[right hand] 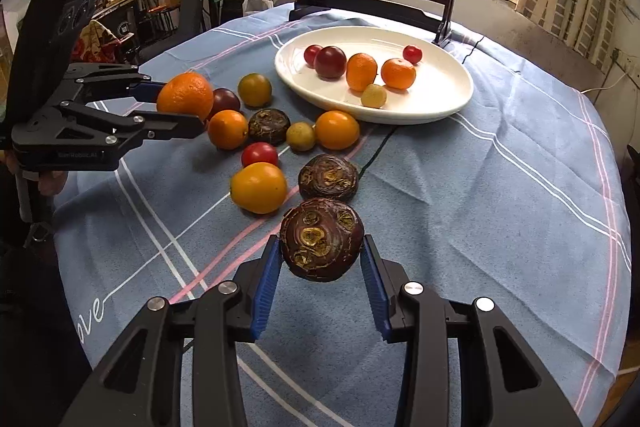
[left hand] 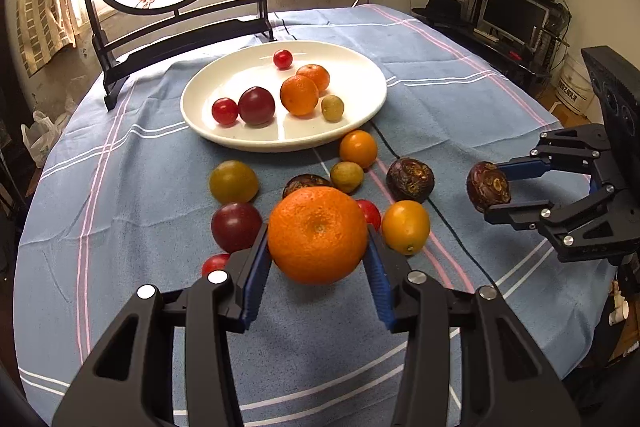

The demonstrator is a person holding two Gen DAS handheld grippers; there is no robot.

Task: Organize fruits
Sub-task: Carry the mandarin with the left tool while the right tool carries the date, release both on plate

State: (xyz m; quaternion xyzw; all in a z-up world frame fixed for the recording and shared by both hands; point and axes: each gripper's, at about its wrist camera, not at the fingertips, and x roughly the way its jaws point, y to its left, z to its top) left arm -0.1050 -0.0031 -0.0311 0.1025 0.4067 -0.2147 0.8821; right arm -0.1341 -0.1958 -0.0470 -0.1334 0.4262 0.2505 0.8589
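Observation:
My left gripper (left hand: pixel 317 231) is shut on a large orange (left hand: pixel 318 219), held a little above the blue cloth; the right wrist view shows the same orange (right hand: pixel 185 97) at the left between those fingers. My right gripper (right hand: pixel 321 241) is shut on a dark brown water chestnut (right hand: pixel 322 247), seen at the right in the left wrist view as the chestnut (left hand: pixel 488 187) between the right gripper's (left hand: pixel 493 193) fingers. Beyond both stands a white plate (left hand: pixel 360 83) holding two small oranges, red and purple round fruits and a small yellowish one.
Several loose fruits lie on the cloth between the grippers and the plate: kumquats (right hand: pixel 259 187), another water chestnut (right hand: pixel 328 177), a purple plum (left hand: pixel 236 227), a cherry tomato (right hand: pixel 259 154). A black-framed round screen (left hand: pixel 176 23) stands behind the plate. The table edge curves close on both sides.

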